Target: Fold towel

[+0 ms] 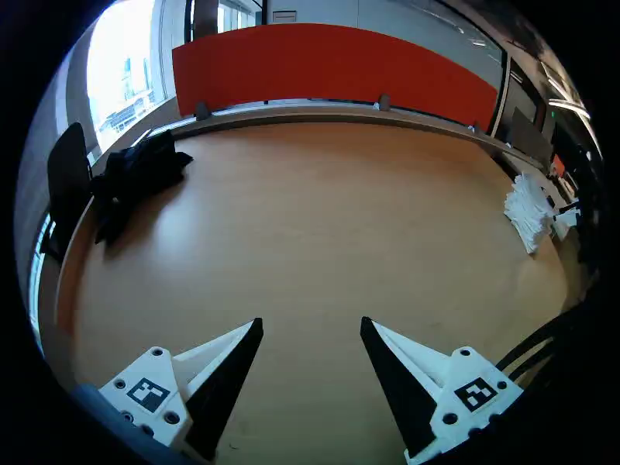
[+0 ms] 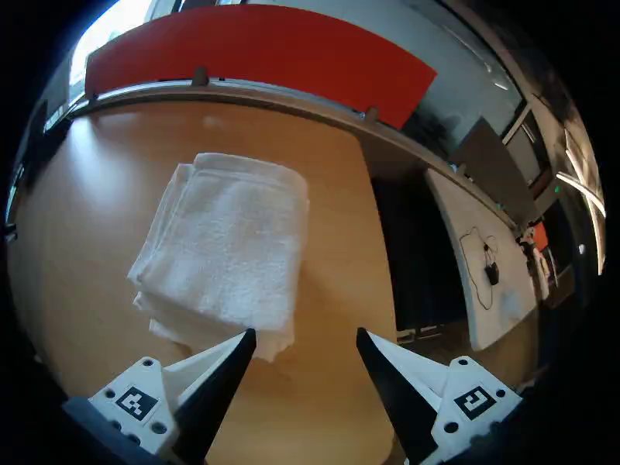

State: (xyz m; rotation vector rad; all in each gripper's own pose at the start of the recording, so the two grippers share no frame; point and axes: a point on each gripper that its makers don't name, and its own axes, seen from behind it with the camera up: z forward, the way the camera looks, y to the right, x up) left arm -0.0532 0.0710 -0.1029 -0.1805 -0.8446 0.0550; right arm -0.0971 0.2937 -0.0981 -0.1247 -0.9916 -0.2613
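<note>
- Table (image 1: pixel 325 217): a wide wooden top, bare in front of the left gripper. It gives enough room to lay a fold flat, so work should be done on the surface and not in the air.
- Red screen (image 1: pixel 333 62): stands along the far edge of the table, well apart from the work.
- Towel (image 2: pixel 225 256): white, lying flat on the table near its right-hand edge, already doubled into a thick rectangular stack with layered edges showing at its left side. It lies directly ahead of the right gripper.
- Black cloth (image 1: pixel 139 178): a crumpled heap at the far left corner, well apart from the towel.
- Right gripper (image 2: pixel 305 332): fingers spread apart, holding nothing; one fingertip (image 2: pixel 246 341) sits just at the towel's near edge.
- Left gripper (image 1: pixel 311 322): fingers likewise spread and empty, over bare wood.
- Judgement: folding looks nearly complete. For any further fold, pinch all layers at a near corner, bring the left gripper across to the matching corner, lift evenly and align the edges before release; a one-sided pinch may splay the stack.
</note>
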